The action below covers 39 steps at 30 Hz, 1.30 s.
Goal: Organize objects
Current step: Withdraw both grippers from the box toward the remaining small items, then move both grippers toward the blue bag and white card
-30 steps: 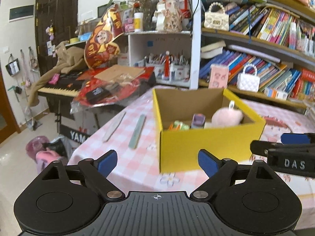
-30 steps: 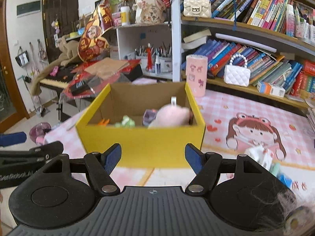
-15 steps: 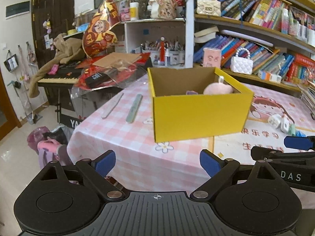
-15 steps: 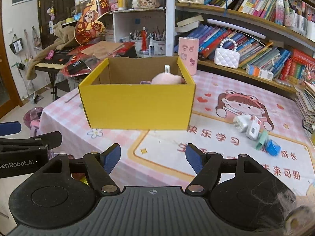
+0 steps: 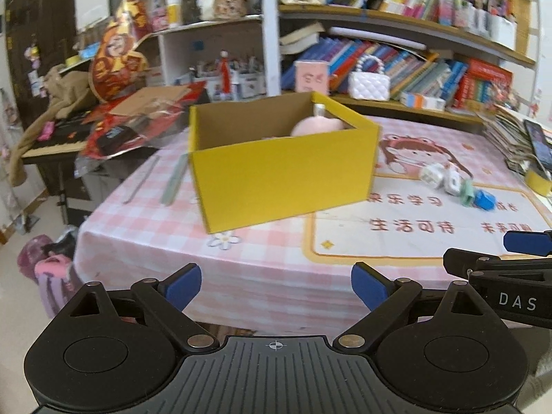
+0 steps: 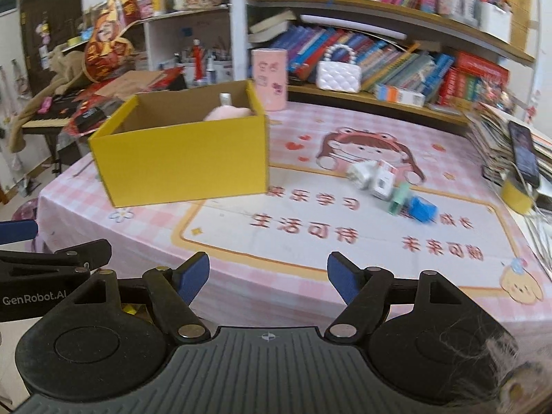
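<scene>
Your yellow cardboard box (image 5: 283,169) sits open-topped on the left part of the bench (image 5: 262,258), plain brown card inside, with a soft pink plush (image 5: 315,126) showing above its far rim. To its right on the printed mat lie the loose pieces: a white plug-like block (image 6: 360,172), a white boxy adapter (image 6: 383,181), a pale green clip (image 6: 398,198) and a blue block (image 6: 422,208), close together in a row. The cloth is pink-and-white check; the mat carries a cartoon girl and large red Chinese characters, upside down to you.

Your left gripper (image 5: 276,288) has its jaws apart, holding nothing; your right gripper (image 6: 268,277) likewise, jaws apart and empty. "DAS" reads on the right tool's side, "GenRobot.AI" on the left's.

Compared with a second ago, both cameras have pulled back from the box, and its contents are mostly hidden by its walls.
</scene>
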Available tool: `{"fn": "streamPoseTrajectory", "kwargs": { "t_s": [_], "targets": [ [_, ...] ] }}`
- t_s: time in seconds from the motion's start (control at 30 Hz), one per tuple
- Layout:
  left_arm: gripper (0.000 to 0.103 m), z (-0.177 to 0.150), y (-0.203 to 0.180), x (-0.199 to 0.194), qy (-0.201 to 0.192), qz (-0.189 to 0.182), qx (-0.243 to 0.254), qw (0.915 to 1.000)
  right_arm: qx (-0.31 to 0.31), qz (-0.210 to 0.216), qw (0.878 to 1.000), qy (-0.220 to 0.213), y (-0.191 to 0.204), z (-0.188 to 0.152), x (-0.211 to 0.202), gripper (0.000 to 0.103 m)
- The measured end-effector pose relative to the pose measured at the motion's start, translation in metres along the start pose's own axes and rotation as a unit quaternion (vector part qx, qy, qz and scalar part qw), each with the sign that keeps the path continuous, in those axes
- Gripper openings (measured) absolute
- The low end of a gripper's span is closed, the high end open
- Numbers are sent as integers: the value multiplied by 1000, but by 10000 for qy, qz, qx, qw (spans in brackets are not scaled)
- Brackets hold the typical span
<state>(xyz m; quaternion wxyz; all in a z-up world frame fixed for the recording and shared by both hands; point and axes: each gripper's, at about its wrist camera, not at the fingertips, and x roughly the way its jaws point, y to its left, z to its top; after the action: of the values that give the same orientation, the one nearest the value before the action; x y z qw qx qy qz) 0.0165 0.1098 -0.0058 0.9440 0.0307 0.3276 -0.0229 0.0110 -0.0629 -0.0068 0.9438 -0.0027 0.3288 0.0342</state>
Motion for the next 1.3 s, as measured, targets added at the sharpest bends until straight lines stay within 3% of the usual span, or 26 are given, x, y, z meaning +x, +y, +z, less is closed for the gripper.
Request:
{"fn": "streamPoseTrajectory", "kwargs": {
  "t_s": [0.37,0.63,0.9,1.3],
  "targets": [
    [96,8,-50,15,85,-605,455,9971,582,-623,9963,125,-51,-14,-10,74],
    [96,16,-102,27,130,-1022,909,9905,967,-997,9901,174,-95,-19,-14,75],
    [100,28,-135,43,188,-1064,1002,9891,1158,-1081,9869,308,-134,-14,-4,76],
    [100,51,-169,75,474,-962,641,9922,1169,-805,9882,579,-182,2,30,77]
  ]
}}
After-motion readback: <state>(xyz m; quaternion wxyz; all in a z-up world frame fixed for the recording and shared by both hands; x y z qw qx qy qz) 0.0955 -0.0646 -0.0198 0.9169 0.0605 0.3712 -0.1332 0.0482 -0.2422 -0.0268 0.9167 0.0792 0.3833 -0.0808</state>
